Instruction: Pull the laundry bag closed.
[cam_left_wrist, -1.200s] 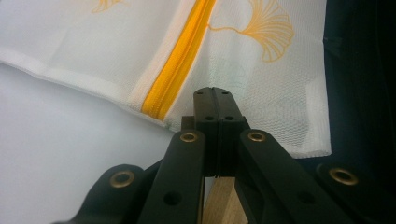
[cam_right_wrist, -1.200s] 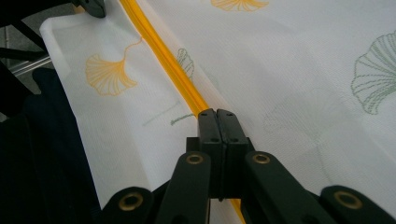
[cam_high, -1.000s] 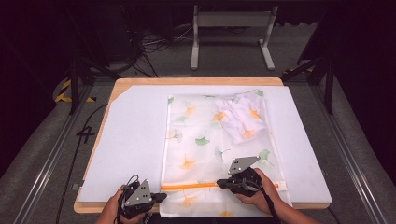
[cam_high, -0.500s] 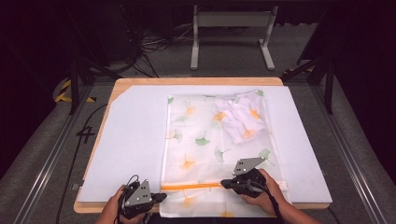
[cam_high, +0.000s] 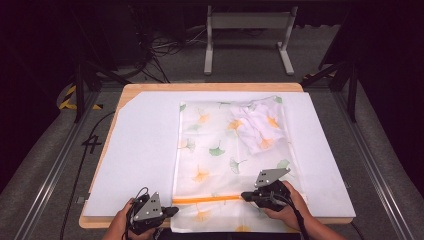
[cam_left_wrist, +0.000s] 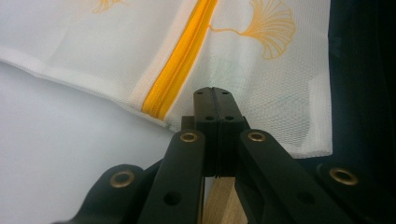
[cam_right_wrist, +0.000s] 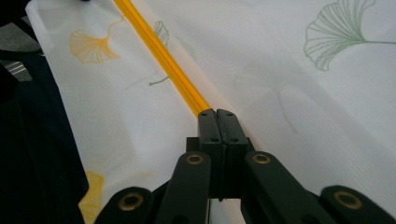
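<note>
A white mesh bag printed with ginkgo leaves lies flat on the white board. A crumpled white garment shows through its far right corner. An orange zipper runs across the bag near its front end. My left gripper is shut at the zipper's left end; in the left gripper view its jaws pinch the mesh just beside the orange zipper. My right gripper is shut at the zipper's right end, jaws closed right over the orange zipper.
The bag's front end hangs over the table's wooden front edge. Bare white board lies on both sides of the bag. A metal stand and cables sit on the floor beyond the table.
My right gripper has crept a little to the right along the zipper, so slightly more orange shows. The left gripper has stayed in place.
</note>
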